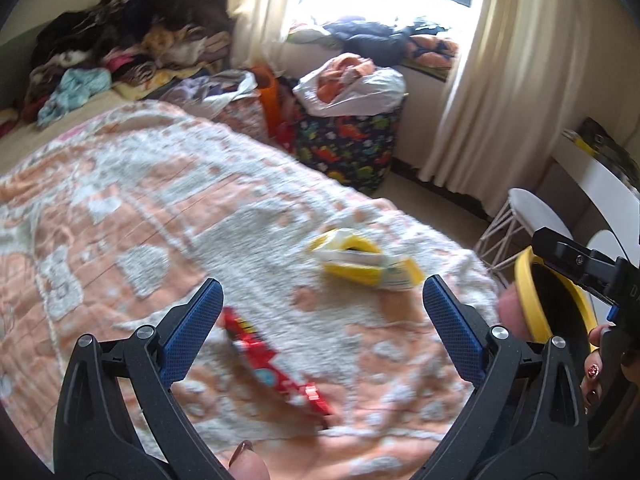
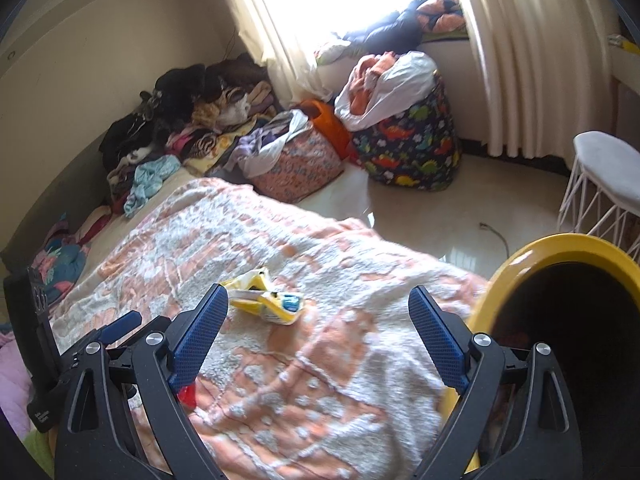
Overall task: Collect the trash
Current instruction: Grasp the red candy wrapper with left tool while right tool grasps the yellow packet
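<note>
A red snack wrapper point(image 1: 276, 364) lies on the orange-and-white blanket point(image 1: 140, 208), low between the fingers of my open left gripper point(image 1: 323, 284). A crumpled yellow wrapper point(image 1: 366, 262) rests further ahead, just past the fingertips. In the right wrist view the same yellow wrapper point(image 2: 266, 300) lies ahead of my open right gripper point(image 2: 317, 292), close to its left finger. A yellow-rimmed bin point(image 2: 560, 300) with a dark inside sits against the right finger. A corner of the red wrapper point(image 2: 187, 394) peeks out behind the left finger. Neither gripper holds anything.
Piled clothes point(image 1: 120, 40) cover the bed's far end. A dinosaur-print bag point(image 2: 412, 148) and a patterned bag point(image 2: 300, 164) stand on the floor by the curtains. A white wire stool point(image 2: 604, 192) is at the right. A hand point(image 1: 600, 364) holds the right tool beside the bin point(image 1: 528, 296).
</note>
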A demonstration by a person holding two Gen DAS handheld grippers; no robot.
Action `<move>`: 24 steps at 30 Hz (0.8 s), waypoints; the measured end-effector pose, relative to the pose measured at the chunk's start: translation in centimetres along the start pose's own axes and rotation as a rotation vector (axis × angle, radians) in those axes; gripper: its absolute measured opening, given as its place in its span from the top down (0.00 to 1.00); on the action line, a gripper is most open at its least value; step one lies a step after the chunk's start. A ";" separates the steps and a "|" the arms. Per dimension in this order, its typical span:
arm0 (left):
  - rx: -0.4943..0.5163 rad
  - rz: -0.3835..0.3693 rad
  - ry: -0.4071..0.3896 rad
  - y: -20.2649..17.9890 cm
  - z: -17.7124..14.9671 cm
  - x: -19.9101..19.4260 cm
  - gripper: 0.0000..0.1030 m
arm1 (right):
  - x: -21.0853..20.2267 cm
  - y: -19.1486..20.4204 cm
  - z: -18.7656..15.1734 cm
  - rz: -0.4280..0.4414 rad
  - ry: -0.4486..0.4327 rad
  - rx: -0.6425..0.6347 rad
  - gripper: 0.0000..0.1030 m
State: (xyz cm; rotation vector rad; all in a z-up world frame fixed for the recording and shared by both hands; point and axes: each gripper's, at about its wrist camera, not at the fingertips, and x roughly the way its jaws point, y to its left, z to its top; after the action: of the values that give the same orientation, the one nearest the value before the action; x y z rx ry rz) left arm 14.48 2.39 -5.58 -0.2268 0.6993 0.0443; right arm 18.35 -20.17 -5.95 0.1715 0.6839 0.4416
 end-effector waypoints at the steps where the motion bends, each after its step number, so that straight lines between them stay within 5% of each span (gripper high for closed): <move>1: -0.015 0.002 0.010 0.6 -0.1 0.2 0.11 | 0.6 0.3 0.0 0.006 0.009 -0.004 0.14; 8: -0.110 -0.004 0.081 3.7 -1.6 1.8 0.12 | 4.9 2.4 -0.4 0.043 0.101 -0.038 0.14; 19: -0.147 -0.022 0.157 3.8 -4.5 3.5 0.50 | 11.6 2.6 -1.3 0.045 0.220 -0.045 0.20; 22: -0.134 -0.009 0.155 3.9 -4.8 3.8 0.57 | 13.0 2.3 -1.6 0.065 0.241 -0.011 0.30; 24: -0.132 -0.006 0.156 3.9 -4.8 3.9 0.61 | 13.3 2.1 -1.8 0.091 0.240 0.002 0.53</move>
State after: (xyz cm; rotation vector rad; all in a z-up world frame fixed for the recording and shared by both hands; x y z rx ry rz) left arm 13.99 5.03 -12.44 -0.3623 0.8515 0.0676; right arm 25.61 -12.31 -14.24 0.1536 0.9150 0.5545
